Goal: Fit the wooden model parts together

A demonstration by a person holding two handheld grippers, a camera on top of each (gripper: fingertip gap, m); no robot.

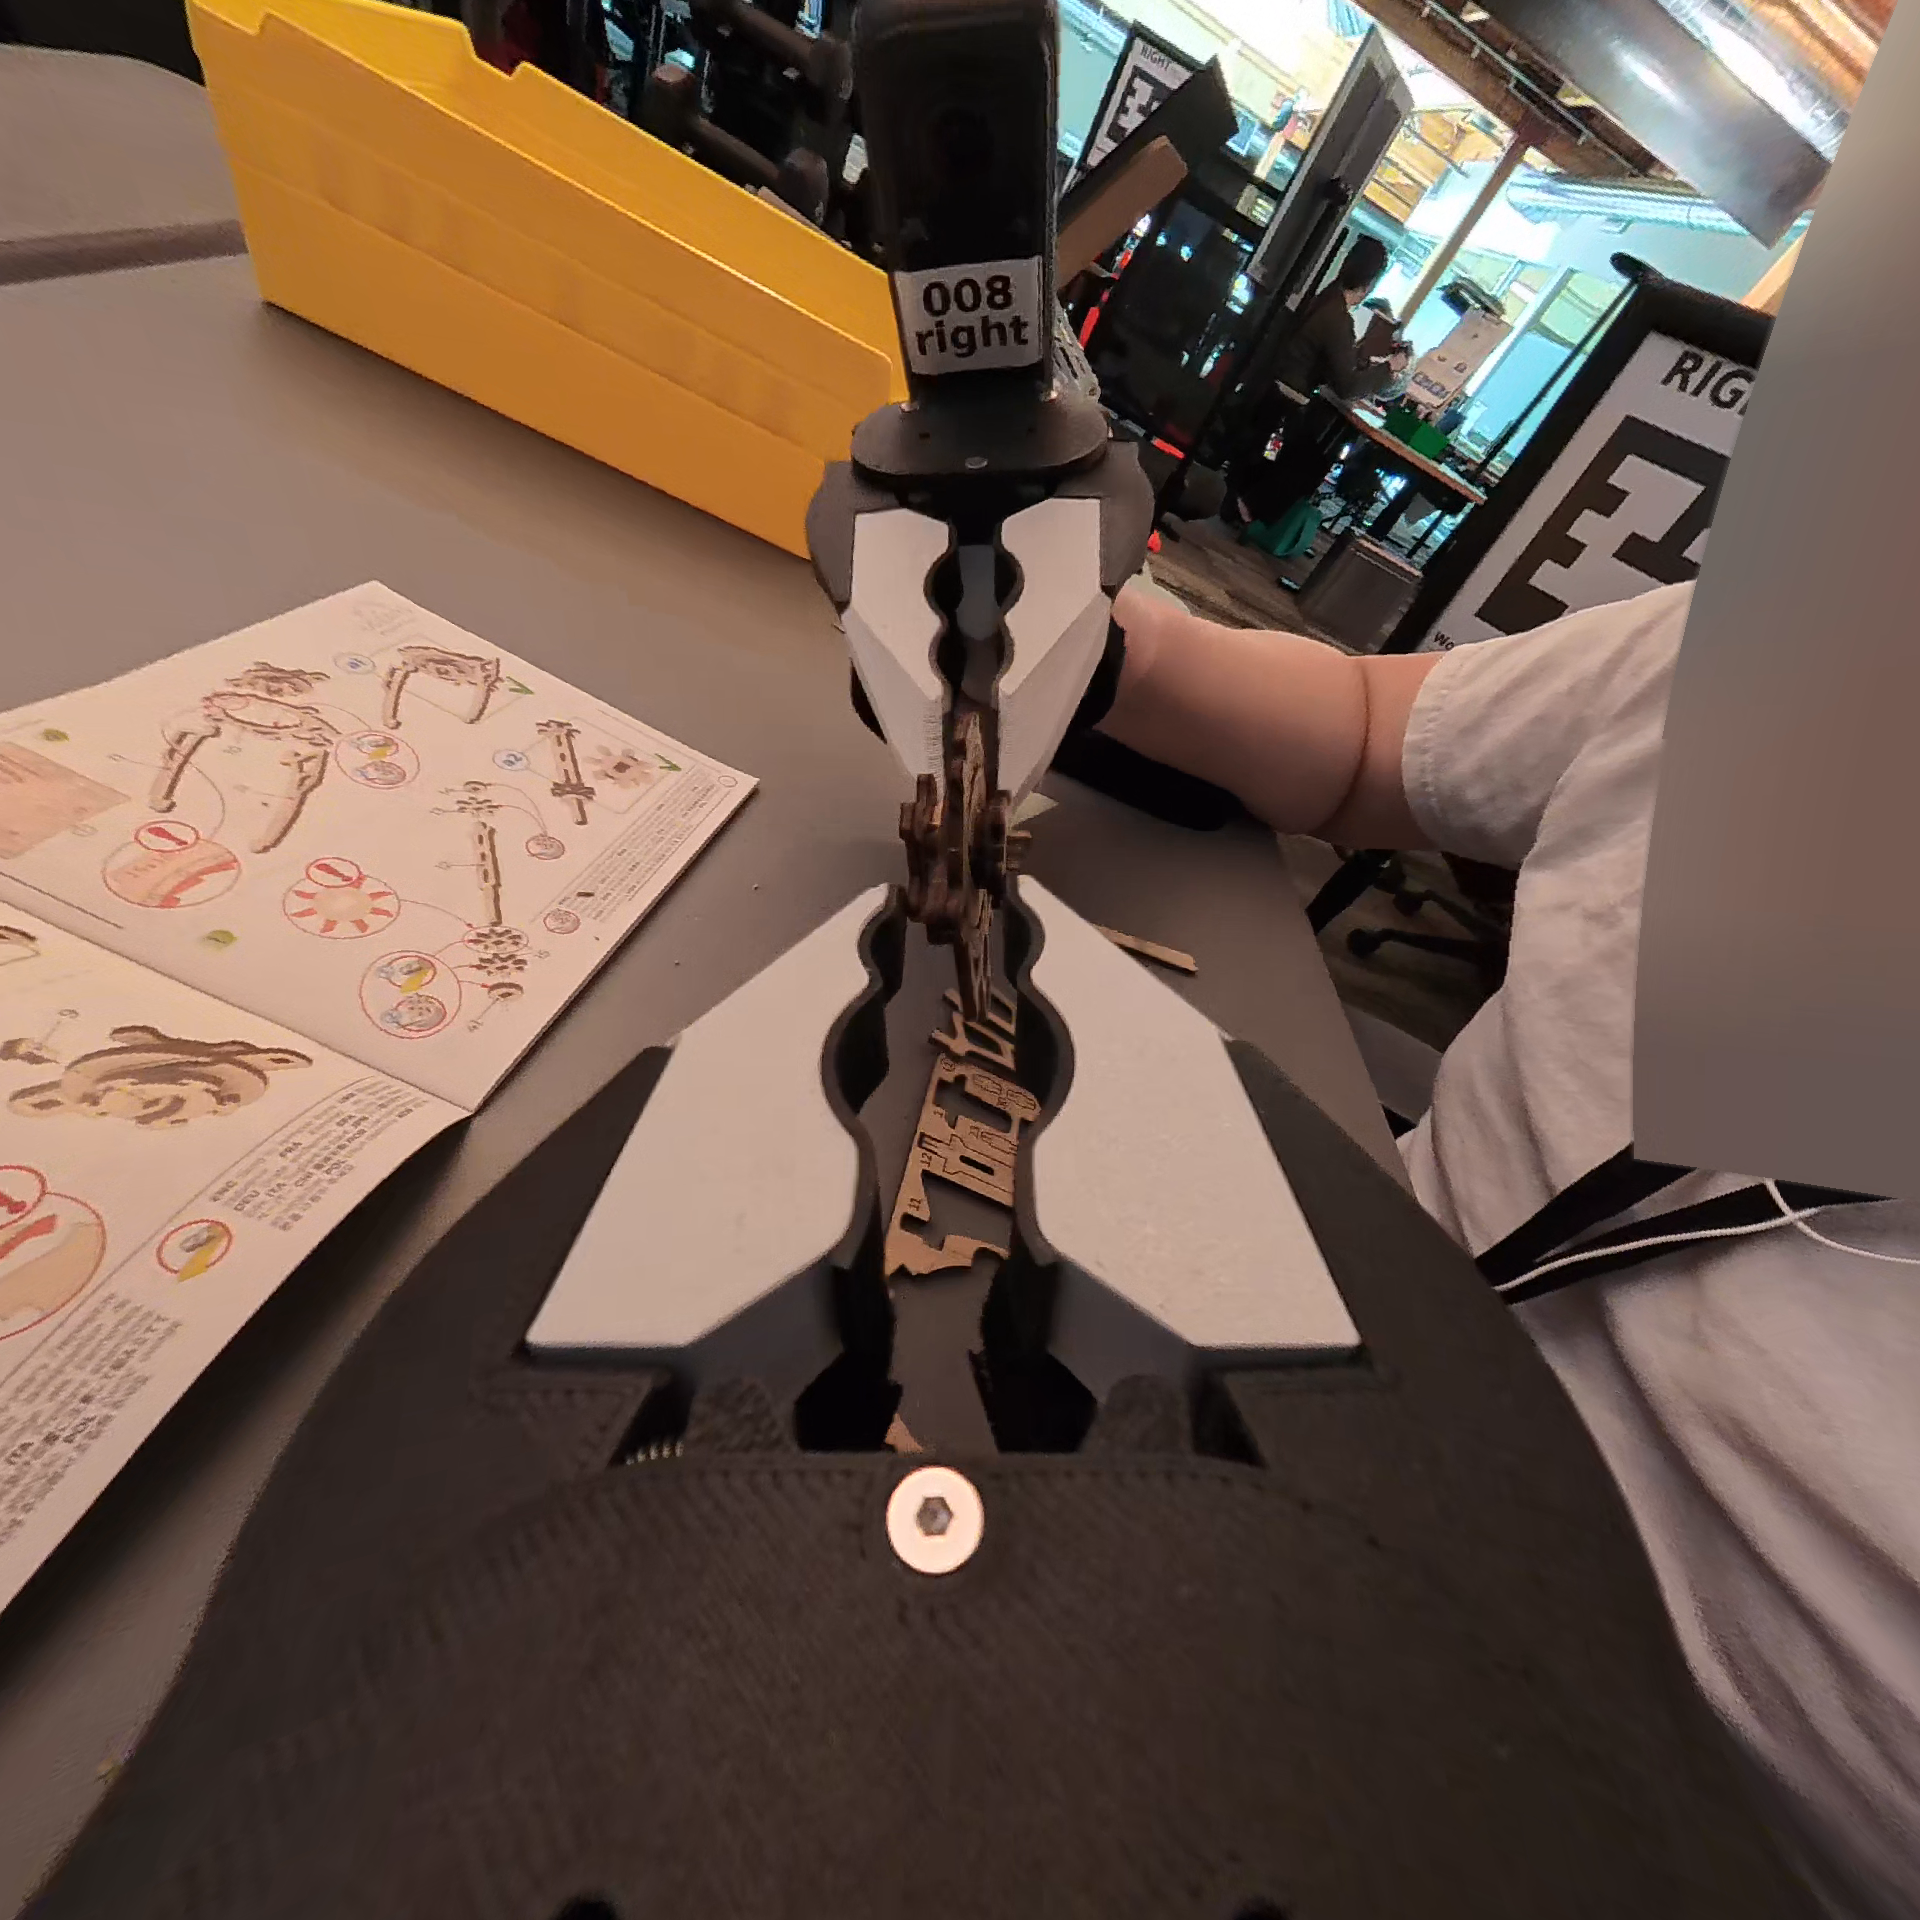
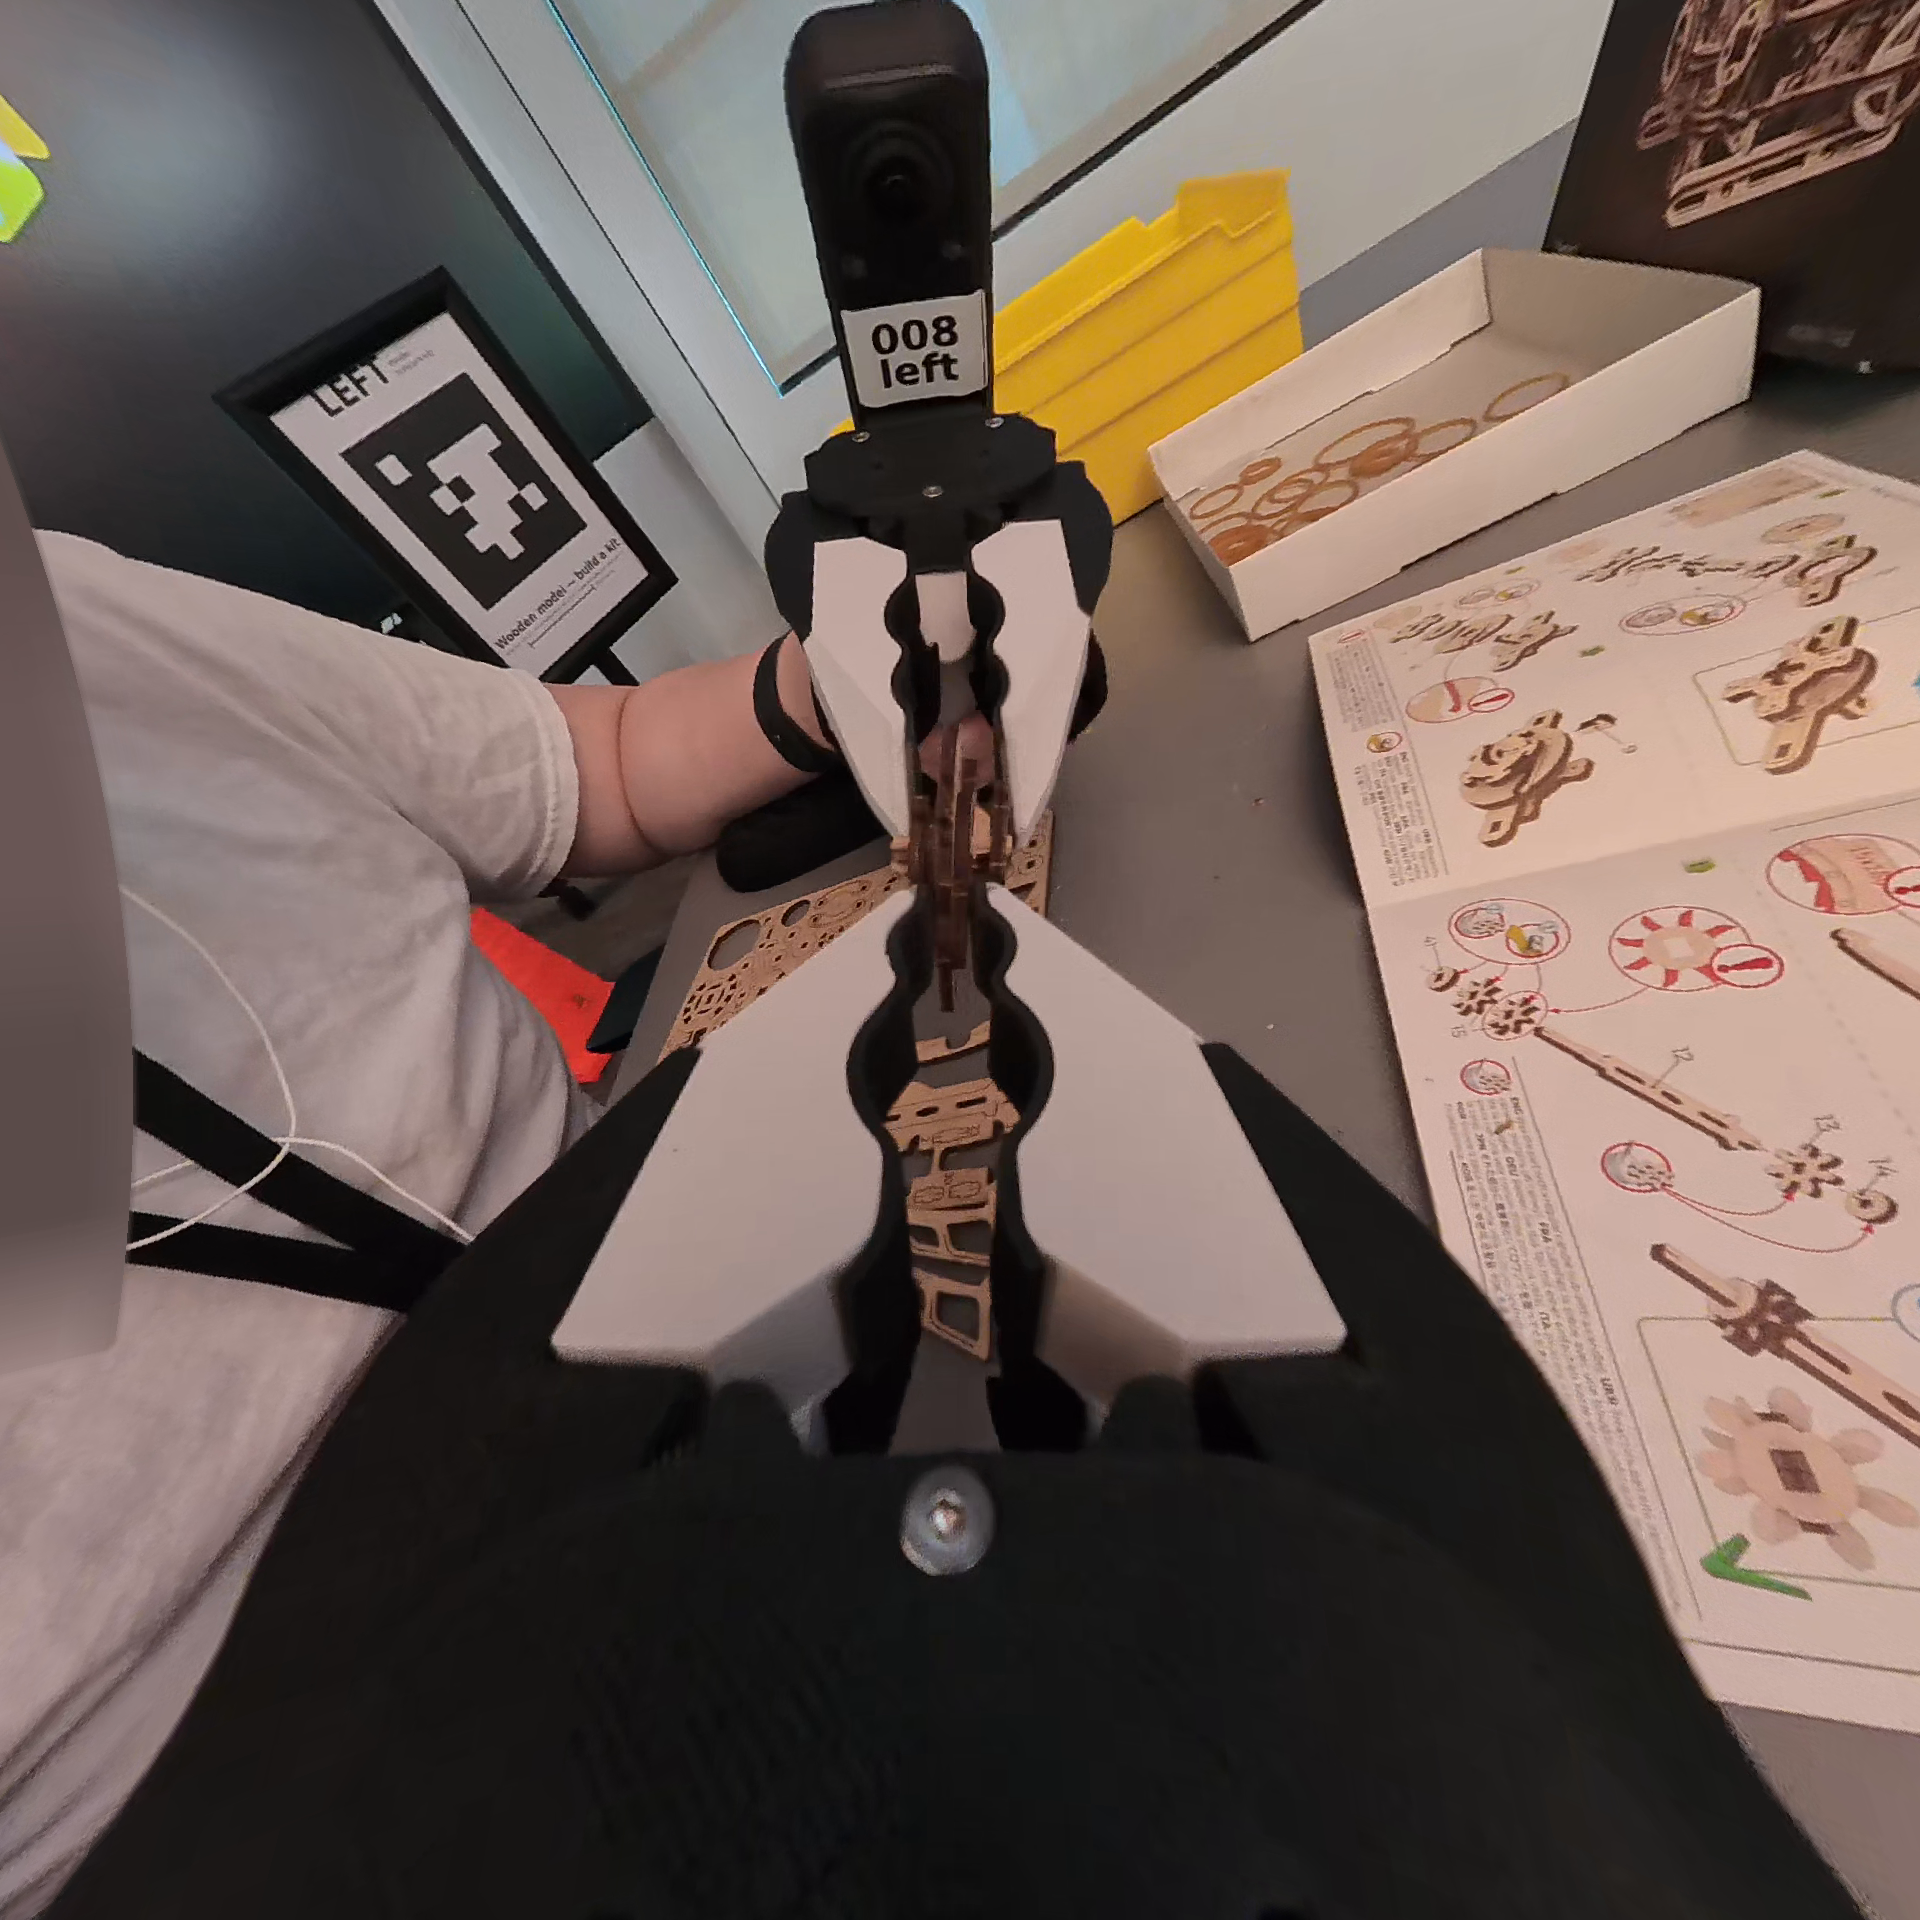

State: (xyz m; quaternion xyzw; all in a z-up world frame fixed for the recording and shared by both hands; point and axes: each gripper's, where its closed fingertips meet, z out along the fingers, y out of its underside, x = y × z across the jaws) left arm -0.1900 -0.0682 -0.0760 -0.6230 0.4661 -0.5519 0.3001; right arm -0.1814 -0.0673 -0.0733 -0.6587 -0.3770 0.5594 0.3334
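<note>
Tip to tip above the table (image 1: 436, 520), the left gripper (image 1: 961, 914) and right gripper (image 2: 951, 894) both pinch the little wooden gear (image 1: 961, 831), which might snap or slip if squeezed crooked.

The left claw (image 1: 951, 904) has matt, ribbed black plastic with smooth pale finger faces. The wooden gear (image 1: 961, 842) looks laser-cut, dark-edged. The paper booklet (image 1: 312, 935) lies on a smooth grey bench (image 1: 468, 520); the yellow bin (image 1: 540, 281) is glossy plastic.
</note>
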